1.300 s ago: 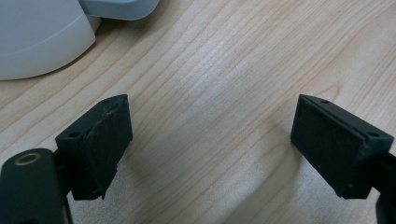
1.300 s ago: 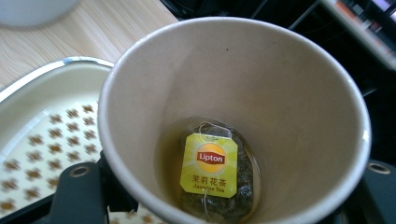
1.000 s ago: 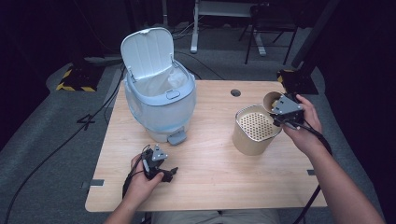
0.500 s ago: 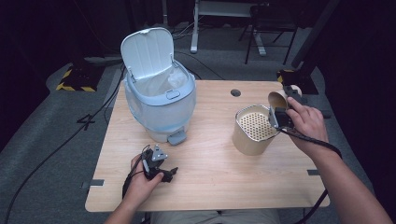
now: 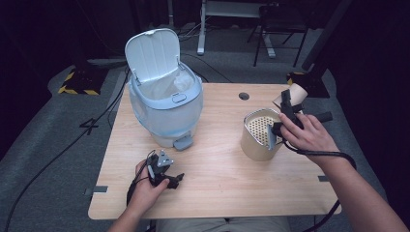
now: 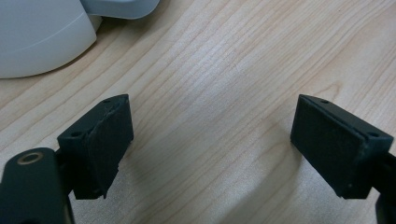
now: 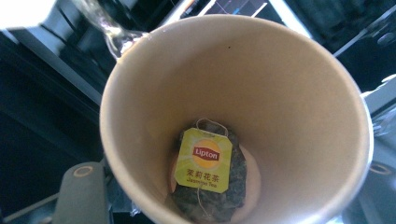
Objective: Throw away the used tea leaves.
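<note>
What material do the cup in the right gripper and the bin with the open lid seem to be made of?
Cup: probably paper, with matte tan walls and a thin rolled rim. Bin: apparently plastic, pale blue-white, smooth and slightly glossy, with moulded rounded edges and a hinged lid.

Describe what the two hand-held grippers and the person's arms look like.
Both are small black devices. The left hand-held gripper carries a grey three-cornered plate on top and trails a black cable along the wrist; in the left gripper view its jaws are blocky black pads with small screw holes. The right hand-held gripper also has a grey plate, and a thick black cable loops back past the forearm. Both forearms are bare, no sleeves.
</note>
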`<state>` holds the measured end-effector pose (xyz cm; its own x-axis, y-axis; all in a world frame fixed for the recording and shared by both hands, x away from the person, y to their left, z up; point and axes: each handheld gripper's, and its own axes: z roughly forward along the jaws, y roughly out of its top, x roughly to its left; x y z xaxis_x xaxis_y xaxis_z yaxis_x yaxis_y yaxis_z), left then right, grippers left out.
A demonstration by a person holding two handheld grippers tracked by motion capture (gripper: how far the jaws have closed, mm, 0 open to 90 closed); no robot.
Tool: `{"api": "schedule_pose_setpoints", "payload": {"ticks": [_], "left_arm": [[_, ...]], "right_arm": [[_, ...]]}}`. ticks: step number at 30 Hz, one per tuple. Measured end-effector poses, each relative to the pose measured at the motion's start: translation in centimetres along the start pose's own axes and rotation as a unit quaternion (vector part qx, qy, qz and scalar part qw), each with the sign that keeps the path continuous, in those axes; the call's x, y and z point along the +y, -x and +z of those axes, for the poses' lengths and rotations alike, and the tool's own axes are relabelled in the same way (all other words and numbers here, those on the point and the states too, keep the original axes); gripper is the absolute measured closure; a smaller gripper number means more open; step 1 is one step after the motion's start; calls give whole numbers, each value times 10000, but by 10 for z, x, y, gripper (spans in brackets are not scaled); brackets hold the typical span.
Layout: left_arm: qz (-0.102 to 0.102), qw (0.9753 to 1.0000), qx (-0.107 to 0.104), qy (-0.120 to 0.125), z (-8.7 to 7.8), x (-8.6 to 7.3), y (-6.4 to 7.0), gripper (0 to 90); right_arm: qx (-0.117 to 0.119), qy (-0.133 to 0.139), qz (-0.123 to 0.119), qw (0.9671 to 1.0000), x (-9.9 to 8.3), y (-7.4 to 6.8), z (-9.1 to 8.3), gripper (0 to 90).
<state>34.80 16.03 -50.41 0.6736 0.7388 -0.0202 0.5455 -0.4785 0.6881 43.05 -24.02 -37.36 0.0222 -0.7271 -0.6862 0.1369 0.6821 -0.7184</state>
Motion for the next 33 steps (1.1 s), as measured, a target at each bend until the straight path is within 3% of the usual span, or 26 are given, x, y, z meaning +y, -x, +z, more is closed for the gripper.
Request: {"api": "schedule_pose_setpoints", "payload": {"ticks": [3,8,9,12,24,25,27,30,32,33], "left_arm": [[-2,10000,-1,-1,0,0,0,138],[-1,10000,-1,-2,0,0,0,137],[1,10000,0,0,0,0,0,138],[-4,10000,0,0,0,0,0,137],[0,10000,-1,-1,0,0,0,137],[1,10000,-1,-2,0,0,0,137],[0,10000,-1,-3,0,0,0,138],[-1,10000,0,-1,0,0,0,138],[0,10000,1,1,0,0,0,138],[2,10000,0,-1,0,0,0,137]], "right_arm": [[-305,-167,-585,9977,4,-1,-2,309],[-403,-270,-901,9947,7,-1,-2,309],[-484,-315,-1039,9929,7,-1,-3,310],[-519,-327,-1182,9911,6,0,-3,310],[-564,-401,-1213,9902,3,8,-3,310],[-586,-174,-1453,9875,9,8,-7,310],[-705,-213,-1414,9872,10,15,-9,310],[-700,-213,-1494,9861,11,17,-9,310],[-643,-302,-1420,9873,9,20,-7,310],[-698,-136,-1737,9822,11,22,-10,311]]}}
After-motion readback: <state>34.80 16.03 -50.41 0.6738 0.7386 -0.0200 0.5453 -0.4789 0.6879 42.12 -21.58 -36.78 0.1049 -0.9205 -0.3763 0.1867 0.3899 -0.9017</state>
